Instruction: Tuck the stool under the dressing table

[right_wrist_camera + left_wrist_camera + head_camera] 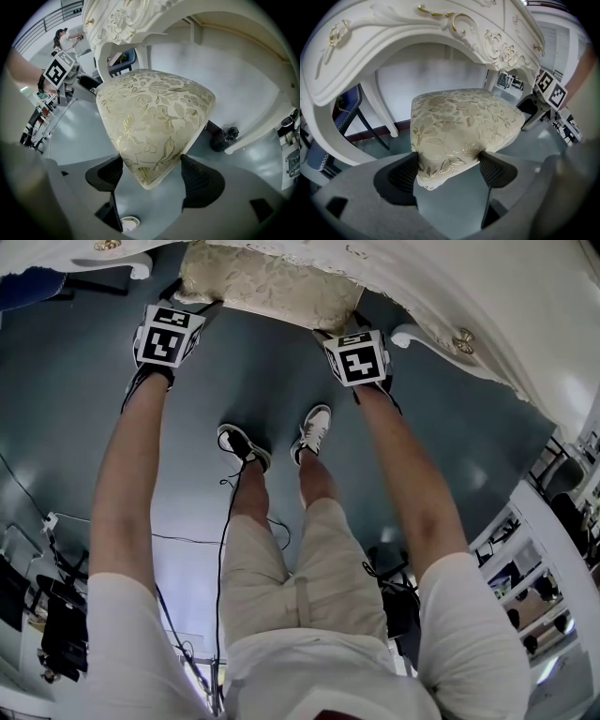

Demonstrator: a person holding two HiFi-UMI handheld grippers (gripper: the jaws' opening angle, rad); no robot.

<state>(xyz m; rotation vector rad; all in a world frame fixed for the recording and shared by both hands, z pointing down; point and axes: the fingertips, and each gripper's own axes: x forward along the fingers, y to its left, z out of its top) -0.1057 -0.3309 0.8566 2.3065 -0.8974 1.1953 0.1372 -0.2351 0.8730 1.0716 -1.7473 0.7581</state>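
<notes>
The stool's gold‑flowered cushion seat [267,287] lies partly beneath the white carved dressing table [525,306]. My left gripper [180,304] holds the seat's near left corner and my right gripper [345,331] its near right corner. In the left gripper view the seat [459,122] fills the arch of the table [417,33], and both pads of the left gripper [447,171] press into the cushion corner. In the right gripper view the right gripper [152,176] is closed the same way on the other corner of the seat [154,112]. The stool's legs are hidden.
A white table leg [384,110] stands left of the stool, with a blue chair [349,110] behind it. A dark bottle [224,138] sits on the floor by the right leg. The person's feet [314,427] are just behind the stool. Shelving [534,587] stands at the right.
</notes>
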